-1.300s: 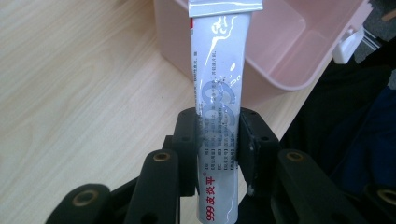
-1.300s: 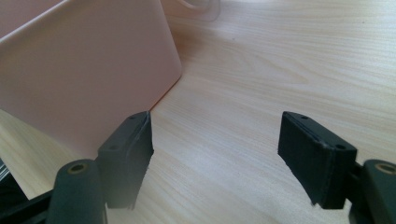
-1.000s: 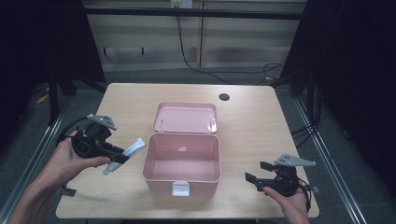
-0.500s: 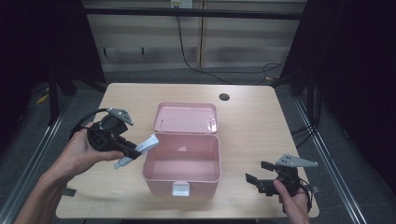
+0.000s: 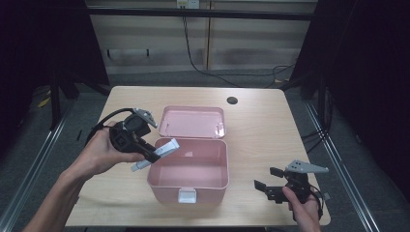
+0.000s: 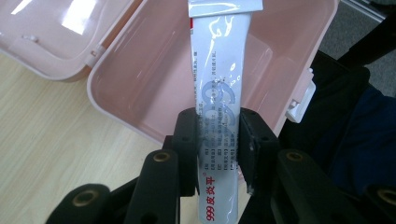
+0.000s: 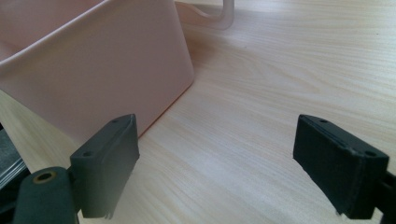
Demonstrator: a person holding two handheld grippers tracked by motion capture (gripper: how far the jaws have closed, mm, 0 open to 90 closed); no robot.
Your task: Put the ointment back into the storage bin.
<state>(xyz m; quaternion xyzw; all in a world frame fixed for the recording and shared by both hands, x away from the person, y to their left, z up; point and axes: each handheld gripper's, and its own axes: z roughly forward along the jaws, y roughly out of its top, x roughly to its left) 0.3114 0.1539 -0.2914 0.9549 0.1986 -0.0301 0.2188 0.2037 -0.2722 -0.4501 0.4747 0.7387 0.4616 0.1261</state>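
A pink plastic box point(image 5: 220, 179) stands open mid-table, its lid point(image 5: 192, 122) laid flat behind it. My left gripper point(image 5: 153, 155) is shut on a white ointment tube point(image 5: 157, 152) and holds it over the box's left rim. In the left gripper view the tube point(image 6: 222, 93) has blue and red print and its crimped end points into the empty box point(image 6: 140, 79). My right gripper point(image 5: 265, 186) rests near the table's front right edge, open and holding nothing. In the right gripper view its jaws point(image 7: 217, 172) stand wide apart beside the box wall point(image 7: 93, 70).
The light wooden table point(image 5: 270, 135) has a dark round hole point(image 5: 232, 100) at the back. A white latch point(image 5: 187, 195) sits on the box's front. Metal rails and dark floor flank the table; cables run behind it.
My left gripper has carried the tube up and to the right, from the table's left side to the box's left rim. The right gripper has stayed put.
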